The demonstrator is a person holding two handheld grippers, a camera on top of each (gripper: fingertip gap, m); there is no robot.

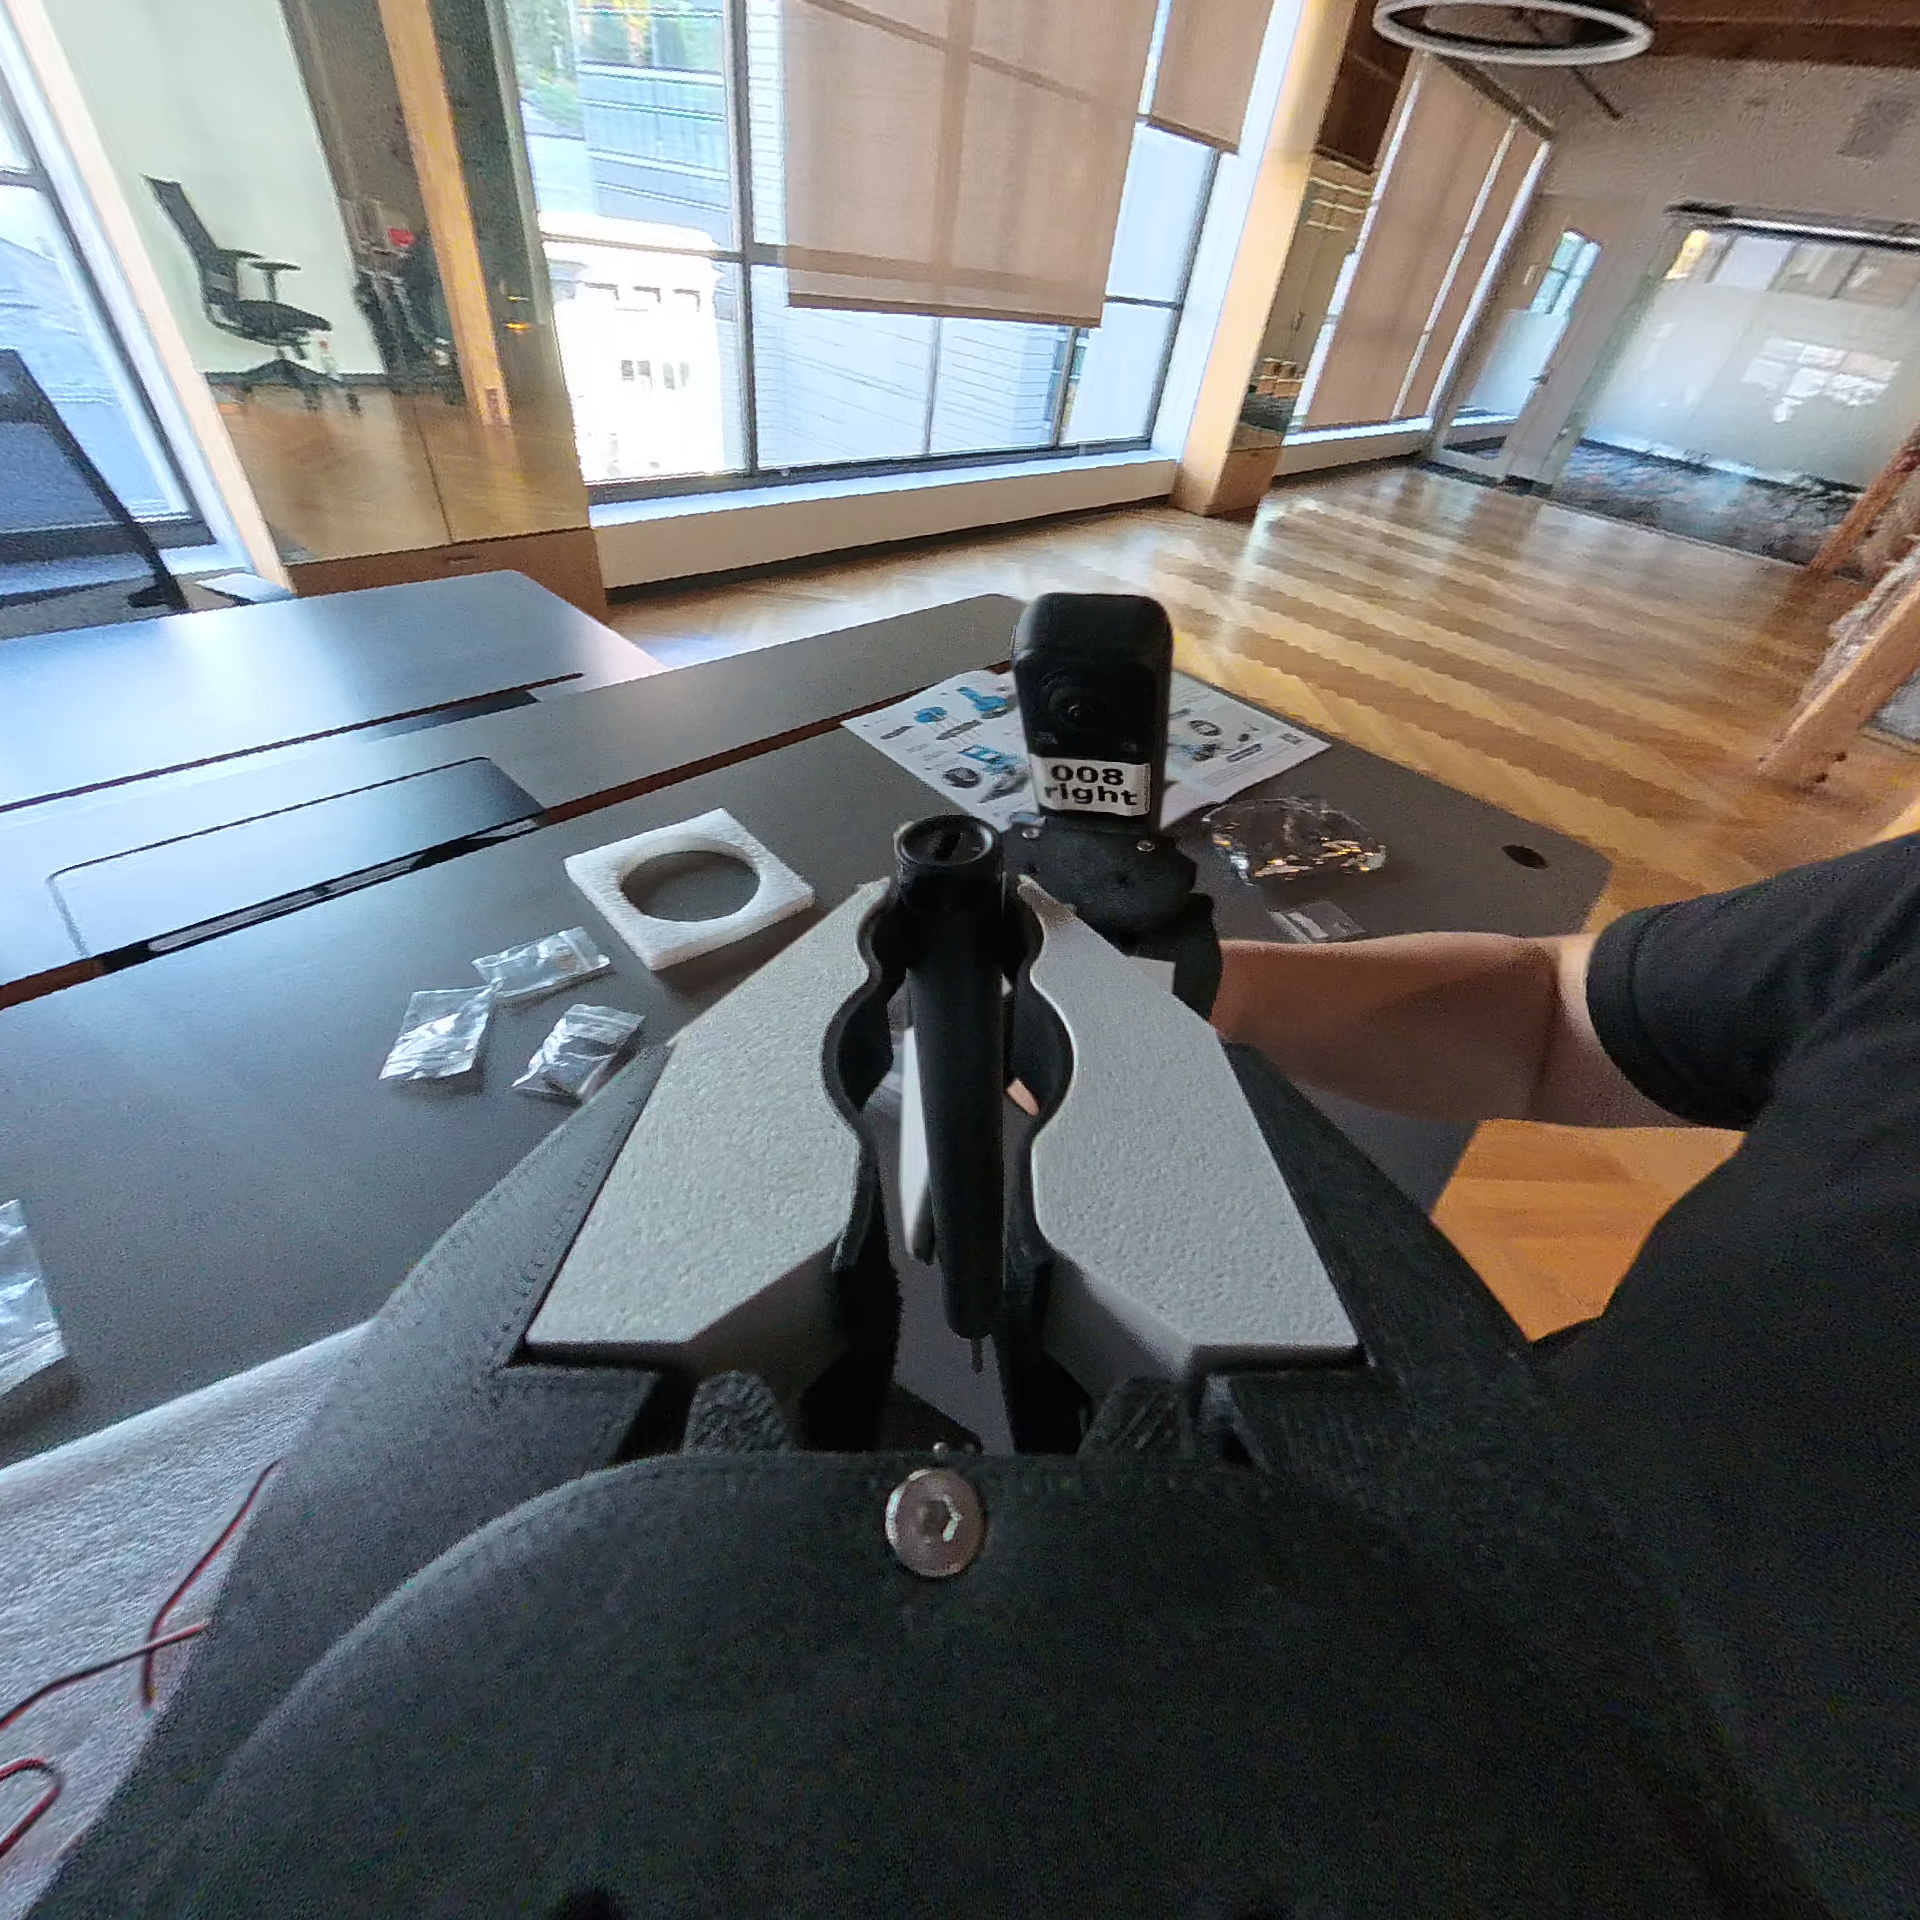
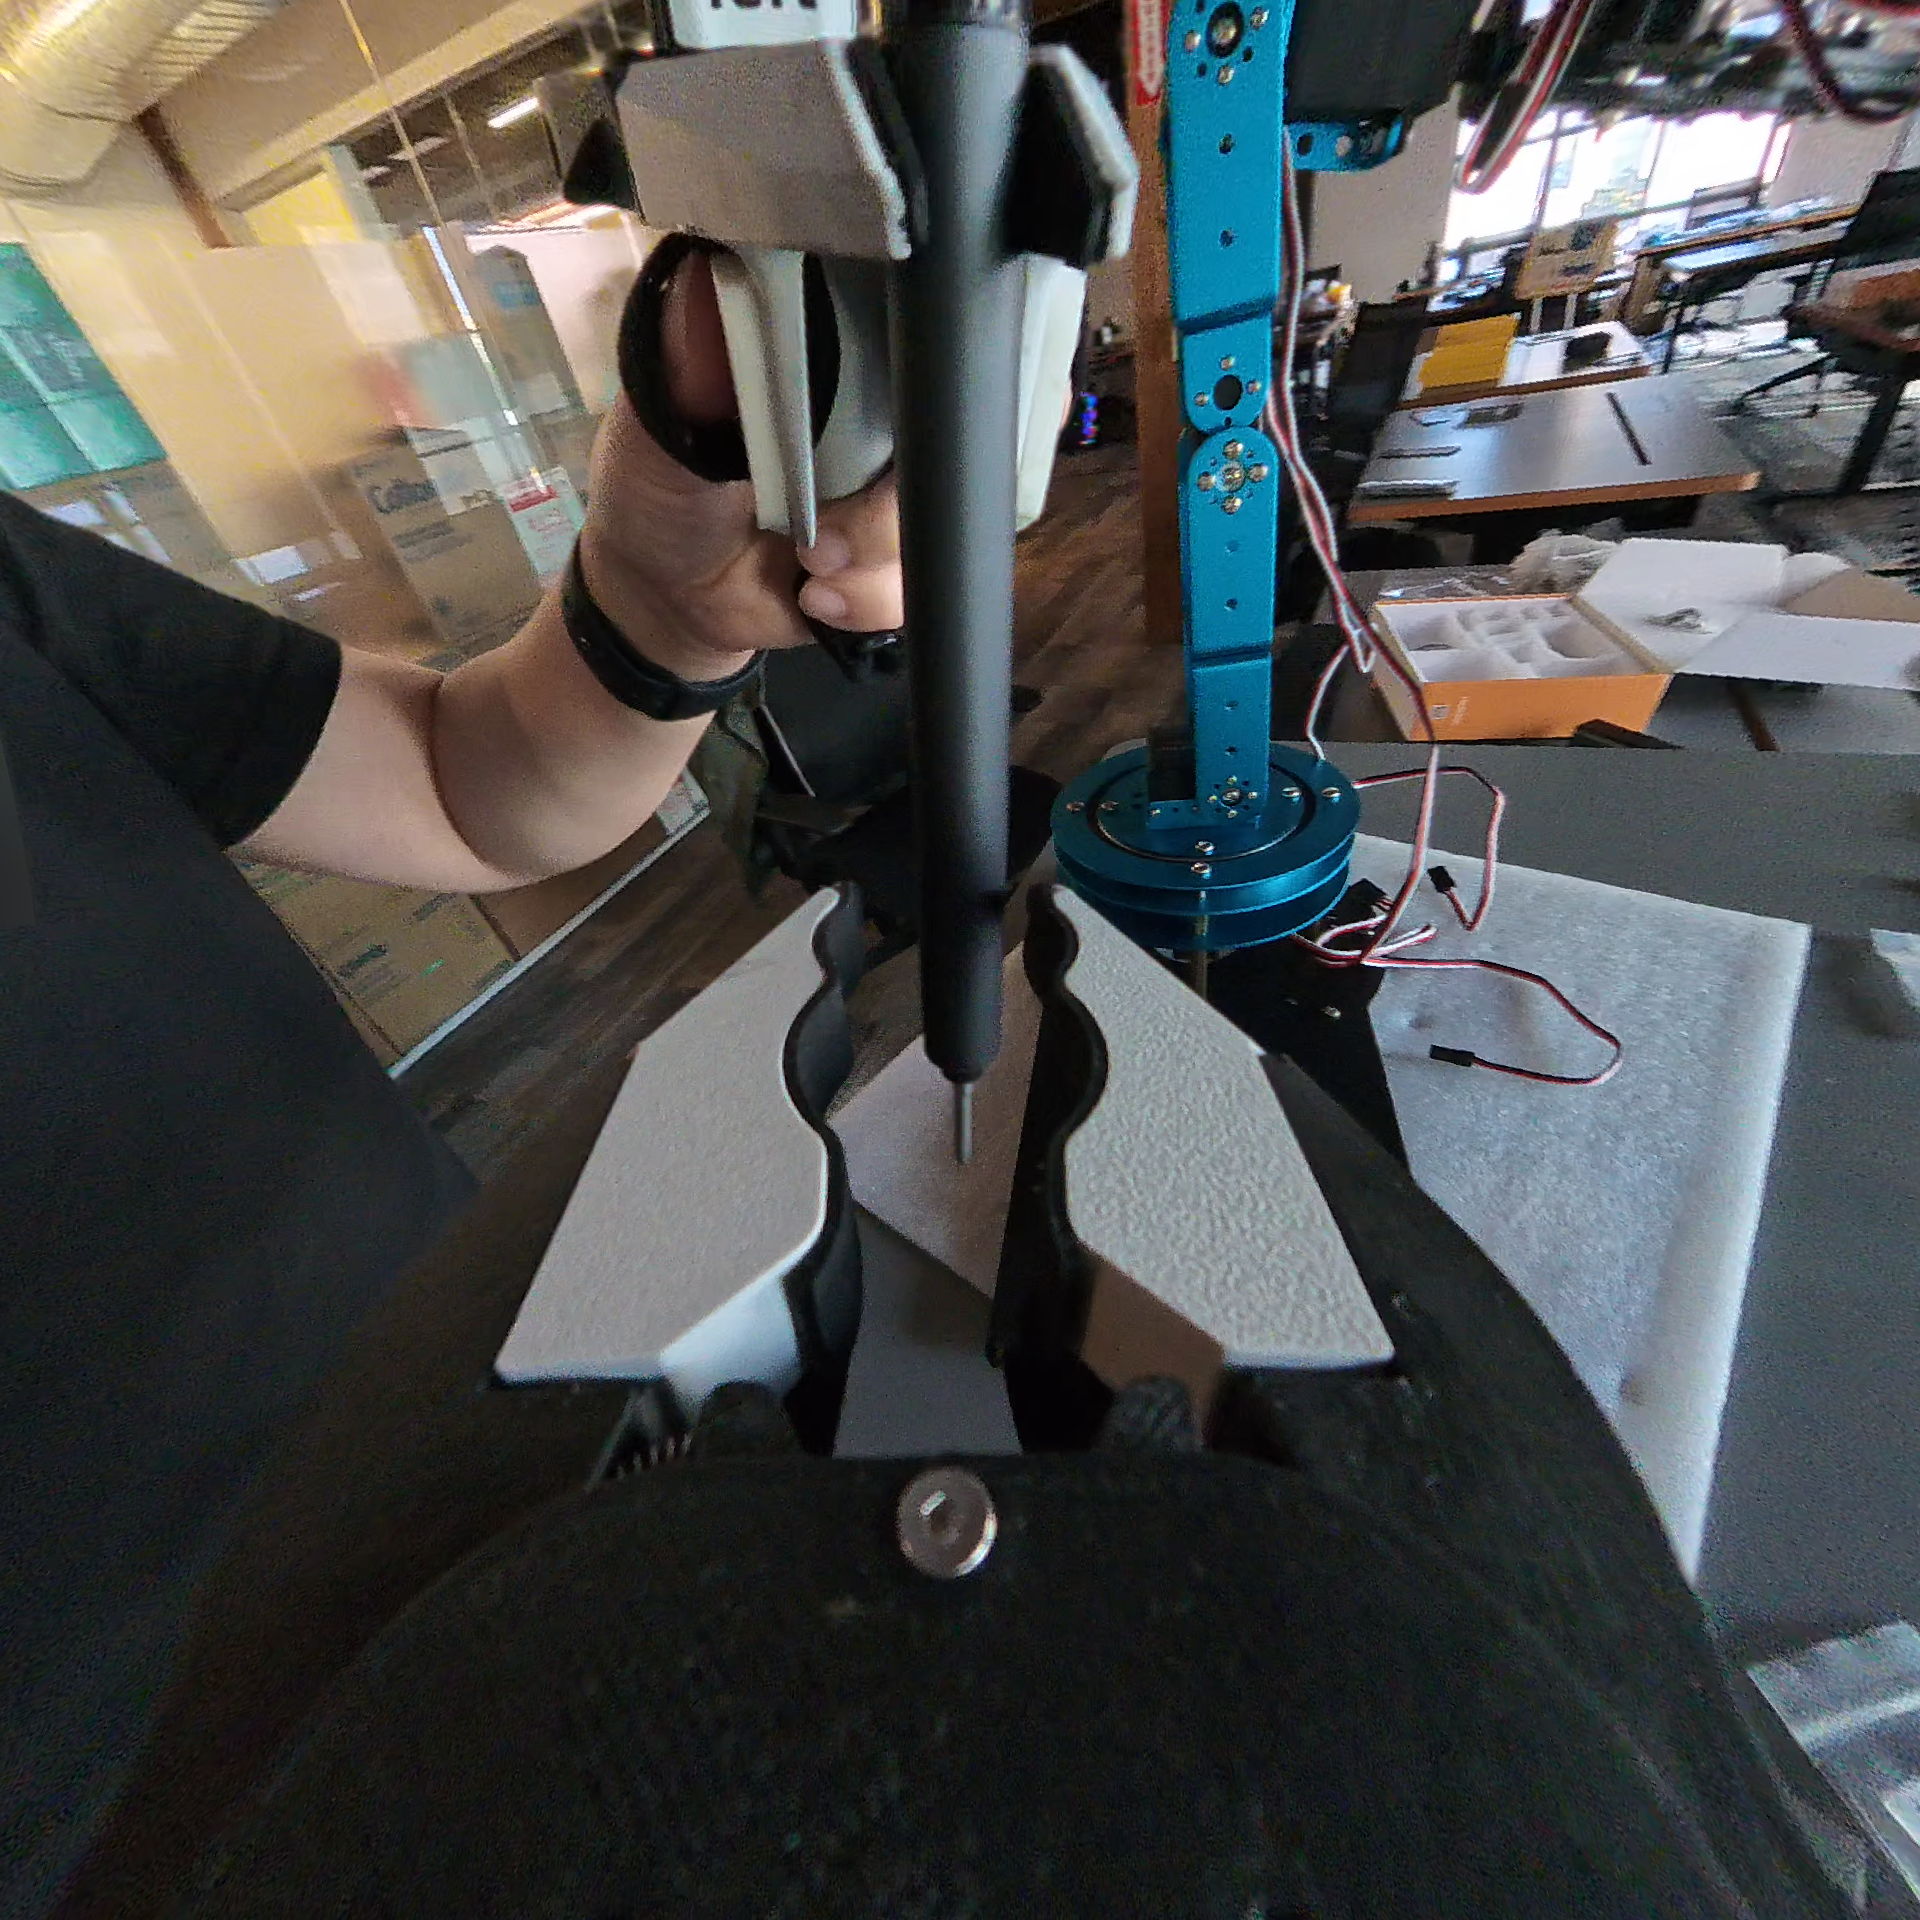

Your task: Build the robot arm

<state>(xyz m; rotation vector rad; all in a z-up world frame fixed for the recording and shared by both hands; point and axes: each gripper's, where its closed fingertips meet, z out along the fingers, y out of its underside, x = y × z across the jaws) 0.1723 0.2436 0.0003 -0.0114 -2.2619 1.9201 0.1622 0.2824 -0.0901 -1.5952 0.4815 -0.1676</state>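
My left gripper (image 1: 951, 894) is shut on a black pen-shaped screwdriver (image 1: 956, 1091) that stands between its grey fingers, cap end forward. In the right wrist view the screwdriver (image 2: 961, 623) hangs down from the left gripper's fingers (image 2: 769, 156). Its metal bit (image 2: 964, 1127) points at white foam between the pads of my right gripper (image 2: 942, 904). The right gripper is open and does not touch the tool. The right gripper's camera (image 1: 1091, 707) faces me just beyond the screwdriver. A blue metal robot arm (image 2: 1226, 416) stands on a blue round base (image 2: 1205, 842) right of the tool.
Red and white wires (image 2: 1507, 1060) trail over a white foam sheet (image 2: 1579, 1195). An orange box with a foam insert (image 2: 1517, 665) stands behind. The black table (image 1: 260, 1091) bears a foam square with a round hole (image 1: 603, 868), small plastic bags (image 1: 499, 1008), a printed sheet (image 1: 935, 727) and crumpled plastic (image 1: 1294, 836). There is about 10 cm between the tips of the two grippers. To reach the blue round base (image 2: 1205, 842) in a straight line is about 15 cm for my right fingers, about 25 cm for my left.
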